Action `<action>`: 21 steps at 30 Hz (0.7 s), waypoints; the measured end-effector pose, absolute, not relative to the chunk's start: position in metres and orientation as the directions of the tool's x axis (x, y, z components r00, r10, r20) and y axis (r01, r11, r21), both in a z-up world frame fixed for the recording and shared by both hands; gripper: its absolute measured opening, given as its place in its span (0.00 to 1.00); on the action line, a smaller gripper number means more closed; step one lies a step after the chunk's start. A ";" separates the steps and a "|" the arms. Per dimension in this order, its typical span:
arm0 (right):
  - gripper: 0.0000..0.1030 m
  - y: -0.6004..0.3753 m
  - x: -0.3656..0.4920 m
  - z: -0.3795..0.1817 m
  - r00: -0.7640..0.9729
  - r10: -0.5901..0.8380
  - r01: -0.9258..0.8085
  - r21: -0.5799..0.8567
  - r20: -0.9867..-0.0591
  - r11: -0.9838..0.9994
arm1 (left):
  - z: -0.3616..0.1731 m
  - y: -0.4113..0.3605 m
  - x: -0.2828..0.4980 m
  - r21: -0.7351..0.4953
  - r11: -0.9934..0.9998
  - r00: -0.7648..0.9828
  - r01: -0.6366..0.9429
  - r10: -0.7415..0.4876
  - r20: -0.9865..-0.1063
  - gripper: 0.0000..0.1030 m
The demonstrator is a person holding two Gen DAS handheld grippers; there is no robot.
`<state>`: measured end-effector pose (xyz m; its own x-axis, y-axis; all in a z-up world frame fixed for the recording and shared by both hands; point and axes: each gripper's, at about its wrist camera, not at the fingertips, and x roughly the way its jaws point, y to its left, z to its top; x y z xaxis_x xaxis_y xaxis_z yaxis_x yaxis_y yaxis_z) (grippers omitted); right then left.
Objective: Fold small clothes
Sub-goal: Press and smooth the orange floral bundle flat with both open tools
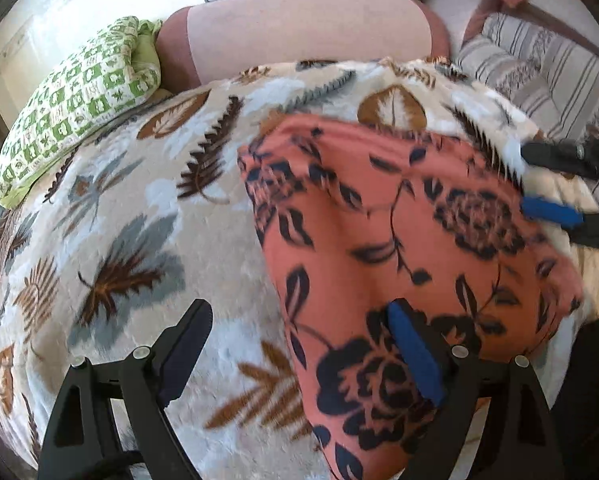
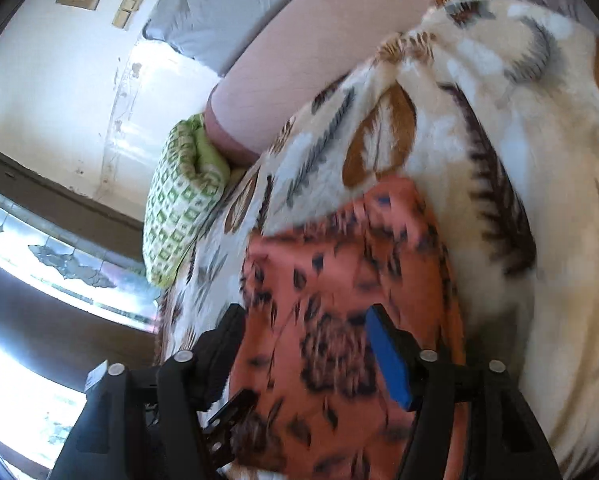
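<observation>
1. One garment in play: coral floral cloth (image 1: 399,240) lying flat on leaf-print blanket (image 1: 139,200) over the bed, right of centre in left wrist view, near the blanket's far edge. Looks already doubled over into a compact rounded shape, near end narrowing to a point; probably one or more folds done, maybe another fold or a smoothing pass left. Hard to call final.
2. No other small clothes clearly waiting. Green checked pillow (image 1: 79,100) at far left of blanket, pink bolster (image 1: 299,28) behind, striped bedding (image 1: 539,72) far right; heap of cloth at top right corner, unclear whether laundry.
3. Left gripper (image 1: 299,340): jaws spread wide, nothing pinched. Blue-padded finger over the cloth, other finger over bare blanket, so cloth edge sits between them; contact with fabric not certain.
4. Right gripper (image 2: 307,344): jaws spread, not clamped on anything, floral cloth lying under and between them. Seen also from left wrist at far right edge of the cloth.
5. Hidden or murky: layer count and fold lines under the top surface not visible; near tip of cloth cut off behind left gripper body; right wrist view motion-blurred, print smeared; garment type not identifiable; small black part below right gripper's dark finger unclear.
</observation>
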<state>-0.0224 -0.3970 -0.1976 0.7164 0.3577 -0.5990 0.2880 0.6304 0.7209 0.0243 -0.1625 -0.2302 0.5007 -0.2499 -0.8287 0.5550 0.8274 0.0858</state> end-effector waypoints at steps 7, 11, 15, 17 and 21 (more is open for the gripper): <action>0.71 -0.387 -0.033 -0.227 0.675 0.342 0.331 0.682 -0.654 0.652 | -0.230 -0.163 0.024 0.093 0.831 0.487 0.548 -0.226 -0.844 0.88; 0.71 -0.392 -0.033 -0.232 0.683 0.365 0.327 0.712 -0.633 0.622 | -0.228 -0.160 0.014 0.118 0.826 0.508 0.551 -0.220 -0.832 0.88; 0.71 -0.394 -0.042 -0.236 0.706 0.365 0.310 0.728 -0.607 0.612 | -0.230 -0.156 0.010 0.100 0.840 0.512 0.533 -0.226 -0.829 0.89; 0.71 -0.387 -0.040 -0.234 0.703 0.345 0.302 0.700 -0.622 0.647 | -0.230 -0.155 0.010 0.101 0.841 0.514 0.531 -0.225 -0.827 0.89; 0.71 -0.377 -0.040 -0.229 0.694 0.308 0.307 0.654 -0.651 0.691 | -0.231 -0.155 0.009 0.107 0.843 0.521 0.527 -0.220 -0.825 0.89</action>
